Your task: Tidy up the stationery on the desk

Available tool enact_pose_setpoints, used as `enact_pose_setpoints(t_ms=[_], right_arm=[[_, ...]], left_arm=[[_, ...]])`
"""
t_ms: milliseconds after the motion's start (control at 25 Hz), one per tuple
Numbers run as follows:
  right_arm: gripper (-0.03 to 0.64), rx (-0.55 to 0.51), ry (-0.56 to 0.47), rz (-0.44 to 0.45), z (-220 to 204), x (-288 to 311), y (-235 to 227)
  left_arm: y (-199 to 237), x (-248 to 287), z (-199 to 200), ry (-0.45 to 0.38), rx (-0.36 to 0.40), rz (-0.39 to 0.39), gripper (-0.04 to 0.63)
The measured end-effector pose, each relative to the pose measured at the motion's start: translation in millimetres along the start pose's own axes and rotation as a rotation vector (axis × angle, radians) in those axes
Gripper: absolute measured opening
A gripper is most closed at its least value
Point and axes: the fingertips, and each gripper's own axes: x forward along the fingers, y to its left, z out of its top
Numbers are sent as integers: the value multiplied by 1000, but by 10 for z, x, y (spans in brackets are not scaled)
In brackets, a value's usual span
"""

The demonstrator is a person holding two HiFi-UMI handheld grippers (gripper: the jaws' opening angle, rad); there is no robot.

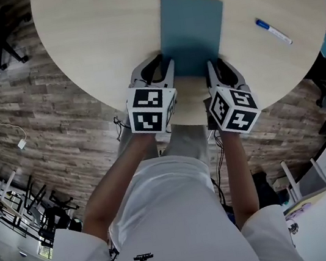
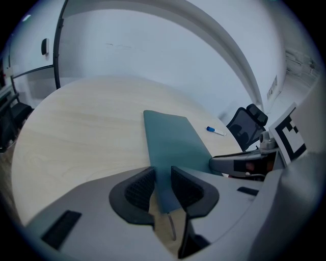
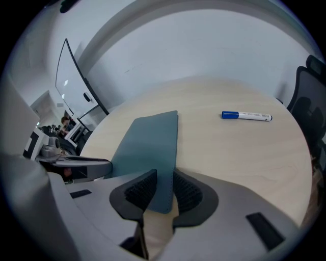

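Head view first: a round pale wood table (image 1: 99,44) with a teal book (image 1: 192,29) on it, lying from about the middle back toward the near rim. The left gripper (image 1: 165,74) and right gripper (image 1: 213,70) both sit at the table's near rim, one on each near corner of the book. A blue-capped pen (image 1: 273,32) lies on the table over by its right rim, well clear of everything else.

Left gripper view: the left gripper (image 2: 162,186) is clamped on the book (image 2: 173,142), with the corner wedged between the ribbed pads (image 2: 138,189) and both sides pressing on it. The rest of the book runs away across the table (image 2: 81,132). The pen (image 2: 215,131) is tiny at the table's far right, and the right gripper (image 2: 239,164) pokes in at the table's right side.

Right gripper view: pretty much the same deal. The right gripper (image 3: 164,191) is pinched on the other near corner of the book (image 3: 147,142), with its pads (image 3: 187,192) tight on it. The pen (image 3: 247,116) lies sideways further out on the table (image 3: 229,153), blue cap to the left. The left gripper (image 3: 81,165) shows at the table's left edge. Can't really tell if the book's near edge is lifted off the table or not.
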Motion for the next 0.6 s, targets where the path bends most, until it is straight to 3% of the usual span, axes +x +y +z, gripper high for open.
enact_pose_setpoints(t_ms=[320,600], right_arm=[[118,-56,-135,-73,247,-184,16],[118,-116,-146,-58,423,-307,-222]], left_arm=[[-214,-187,196,-47,62,-51,86],[-566,-156,431,-73,21,-117,65]])
